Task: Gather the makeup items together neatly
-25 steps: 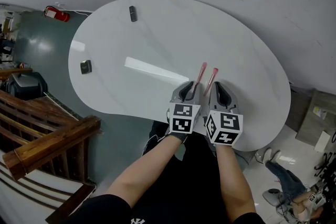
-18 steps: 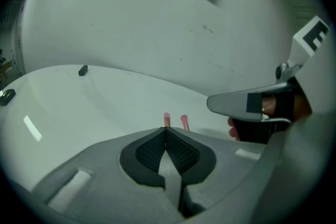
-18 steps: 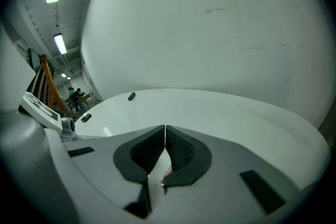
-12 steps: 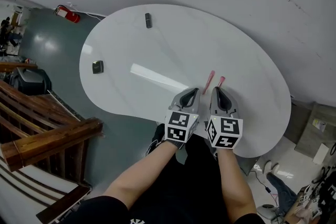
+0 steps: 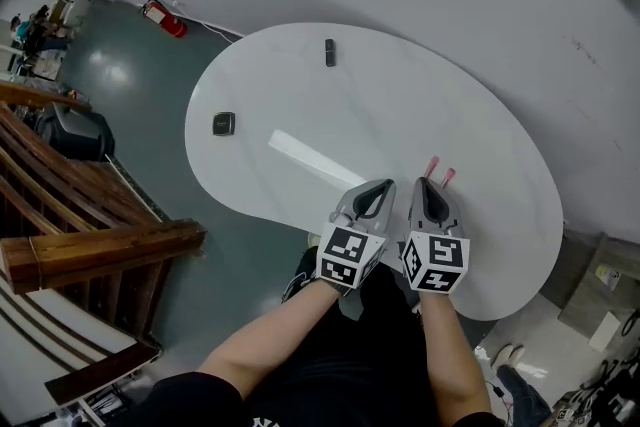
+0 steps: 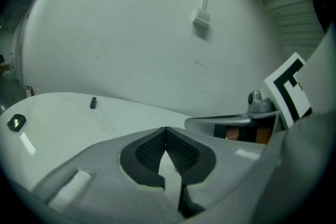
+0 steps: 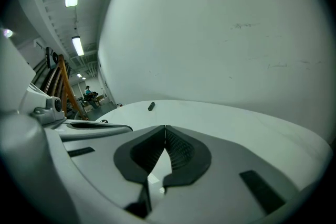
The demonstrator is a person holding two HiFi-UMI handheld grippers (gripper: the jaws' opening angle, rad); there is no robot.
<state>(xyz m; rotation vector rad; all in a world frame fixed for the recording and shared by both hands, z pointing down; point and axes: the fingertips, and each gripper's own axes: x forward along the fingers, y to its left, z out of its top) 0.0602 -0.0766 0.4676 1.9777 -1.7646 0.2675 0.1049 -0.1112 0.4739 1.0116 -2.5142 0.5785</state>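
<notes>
Right now my left gripper (image 5: 383, 187) hangs over the near edge of the table (image 5: 480, 115) with its jaws pressed together and nothing between the pads. My right gripper (image 5: 428, 185) is just beside it, jaws also together and empty. Both point out across the table and a little downward.

Just past the right gripper's tip two pink sticks (image 5: 433, 165) show side by side, near the near edge. I see only their far ends, so I cannot tell how long they are or whether they touch each other.

Further out, a compact (image 5: 224, 123) lies by the left edge, and a tube (image 5: 330, 52) lies close to the far edge. Both are well apart from the sticks and from each other, so I judge the gathering is only part done.

How they will handle is my guess. The tube looks small, hard and light, and if it is round it may roll. I would take it across its middle, jaws square to its length. The compact is flat and low with a smooth lid. The glossy table would let it skid, so I would bring the jaws down over two opposite sides and close gently. The sticks look thin and light, easy to knock askew, so whatever I bring over should go down beside them, not against them.
</notes>
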